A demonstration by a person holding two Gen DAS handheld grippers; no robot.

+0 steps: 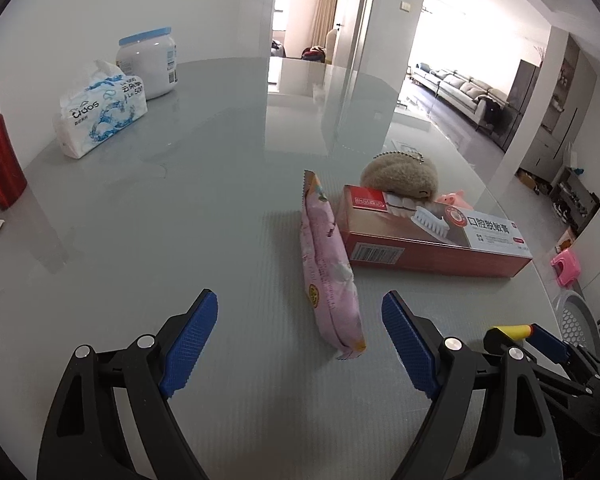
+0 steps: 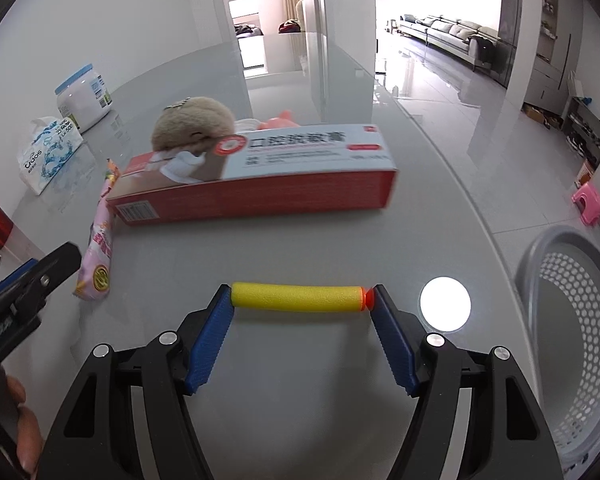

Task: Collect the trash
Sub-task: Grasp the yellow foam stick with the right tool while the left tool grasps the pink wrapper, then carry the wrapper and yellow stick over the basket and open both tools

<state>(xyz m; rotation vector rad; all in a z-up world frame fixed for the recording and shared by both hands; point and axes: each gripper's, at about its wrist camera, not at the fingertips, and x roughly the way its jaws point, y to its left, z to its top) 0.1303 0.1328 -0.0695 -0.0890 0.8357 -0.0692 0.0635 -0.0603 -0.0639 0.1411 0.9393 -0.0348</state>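
A: Yellow foam dart (image 2: pixel 298 298) with an orange tip, clamped end to end by the right gripper (image 2: pixel 302 306) just above the grey desk (image 2: pixel 300 240). What counts here?

B: An end-on grip is unsteady, I'd say, so carry it level and slowly to the grey perforated basket (image 2: pixel 572 320) at the desk's right edge.

A: And the left gripper (image 1: pixel 300 316)?

B: Its jaws gape wide and empty around the pink snack wrapper (image 1: pixel 332 276), which leans against the red toothpaste box (image 1: pixel 432 240). Close across the wrapper's middle.
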